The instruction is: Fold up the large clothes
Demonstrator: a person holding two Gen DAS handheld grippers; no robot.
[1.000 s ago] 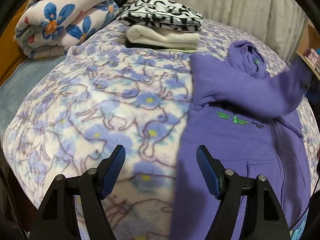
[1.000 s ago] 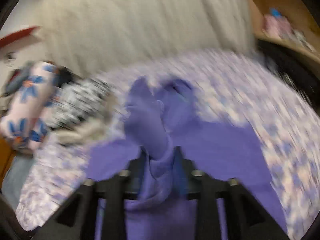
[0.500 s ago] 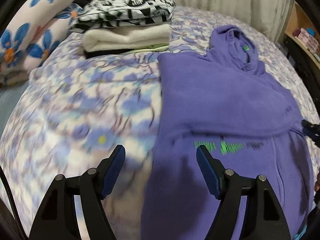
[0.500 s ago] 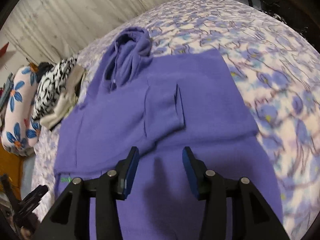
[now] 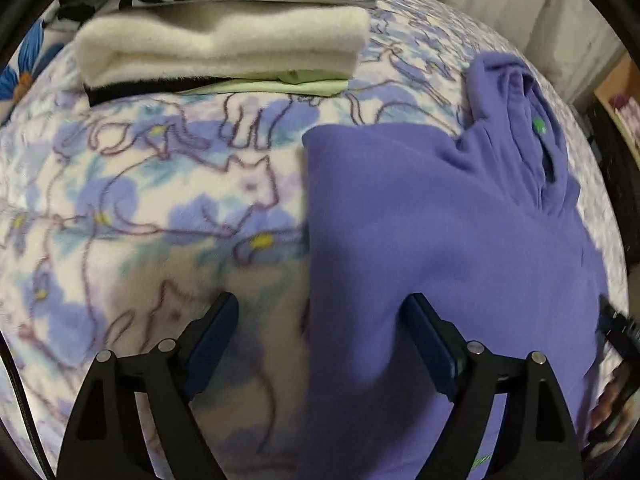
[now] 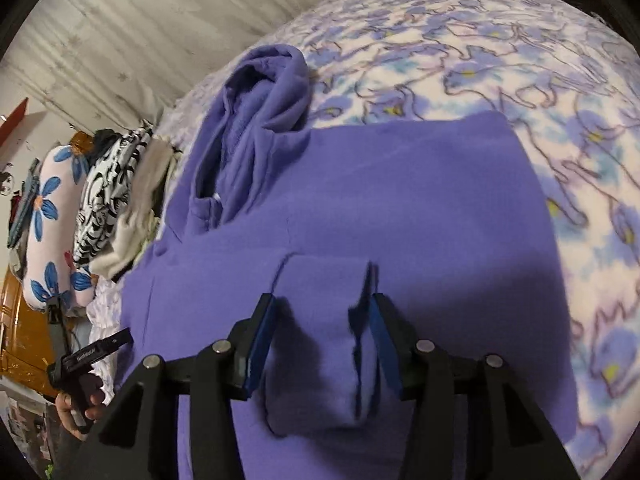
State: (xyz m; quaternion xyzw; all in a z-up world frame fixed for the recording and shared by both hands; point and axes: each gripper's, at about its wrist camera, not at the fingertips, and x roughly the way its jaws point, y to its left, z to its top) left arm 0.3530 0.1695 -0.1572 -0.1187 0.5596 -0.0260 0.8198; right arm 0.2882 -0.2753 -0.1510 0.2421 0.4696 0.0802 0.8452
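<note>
The purple hoodie (image 5: 440,240) is lying flat on the flowery bed (image 5: 140,200), filling the right side of the left view, with its hood bunching at the upper right. The left claw (image 5: 320,340) is opening over the hoodie's left edge, gripping nothing. The right claw (image 6: 320,340) is hanging open over the folded sleeve (image 6: 320,340), not pinching it. Folded clothes (image 5: 220,44) are sitting at the top.

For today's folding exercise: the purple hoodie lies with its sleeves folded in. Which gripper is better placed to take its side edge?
Probably left. The left gripper, jaws opening, straddles the purple hoodie's side edge; the right gripper hovers over mid-body.
</note>
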